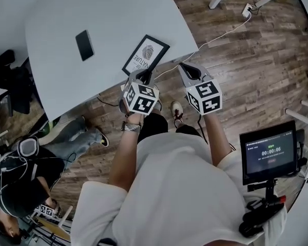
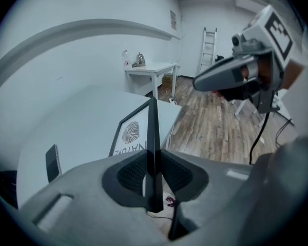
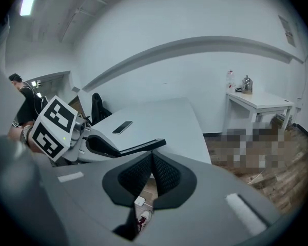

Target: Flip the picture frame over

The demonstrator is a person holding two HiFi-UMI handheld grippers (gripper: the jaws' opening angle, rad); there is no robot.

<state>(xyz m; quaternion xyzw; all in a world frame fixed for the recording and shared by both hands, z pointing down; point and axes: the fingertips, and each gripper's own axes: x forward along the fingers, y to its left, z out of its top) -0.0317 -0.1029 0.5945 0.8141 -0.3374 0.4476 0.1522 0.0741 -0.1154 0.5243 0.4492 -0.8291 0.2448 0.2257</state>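
Note:
A black picture frame (image 1: 146,55) with a leaf print lies near the front edge of the grey table (image 1: 108,14). My left gripper (image 1: 145,76) is shut on its near edge. In the left gripper view the frame (image 2: 131,132) runs edge-on between the pads of the left gripper (image 2: 154,160), raised off the tabletop on that side. My right gripper (image 1: 185,67) hangs just right of the frame, beyond the table's corner, shut with nothing in it. In the right gripper view the pads of the right gripper (image 3: 152,160) meet, and the held frame (image 3: 143,146) shows to the left.
A dark phone (image 1: 84,45) lies on the table left of the frame. A cable and a white power adapter (image 1: 247,9) lie on the wooden floor at the right. A small monitor (image 1: 269,151) stands at the lower right. A person sits on the floor at the lower left.

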